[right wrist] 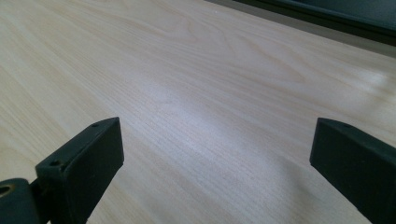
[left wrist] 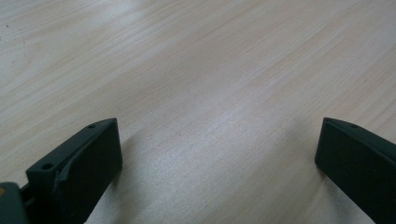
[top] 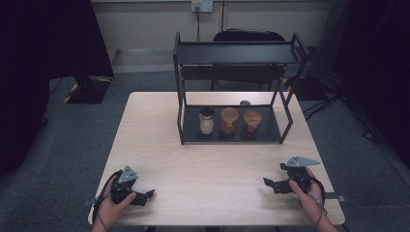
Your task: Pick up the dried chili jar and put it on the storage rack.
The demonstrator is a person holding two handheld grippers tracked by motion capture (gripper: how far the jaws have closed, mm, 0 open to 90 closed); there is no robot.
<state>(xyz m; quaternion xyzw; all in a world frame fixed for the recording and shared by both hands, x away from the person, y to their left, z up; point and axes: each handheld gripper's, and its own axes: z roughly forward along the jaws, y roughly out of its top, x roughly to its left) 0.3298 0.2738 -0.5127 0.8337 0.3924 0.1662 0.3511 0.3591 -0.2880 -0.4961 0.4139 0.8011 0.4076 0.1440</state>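
Both grippers idle at the near edge of the table, jaws spread wide, nothing between them. My left gripper sits low at the near-left corner, tips aimed inward to the right; my right gripper sits at the near-right corner, tips aimed inward to the left. In both gripper views there's bare pale wood btwn the jaws.

The work lies well ahead: three jars on the lower tray of a black rack at the table's far-centre. White jar w/ dark lid on the left, orange jar in the middle, red jar on the right, all upright, close in a row across the table. Rack's upper shelf is bare. My guess: left gripper is nearer the white jar, right nearer the red one; either reach goes fwd and inward, under the upper shelf.

Surface: smooth light woodgrain. Room: grey carpet, dark chair behind the rack, wall socket.
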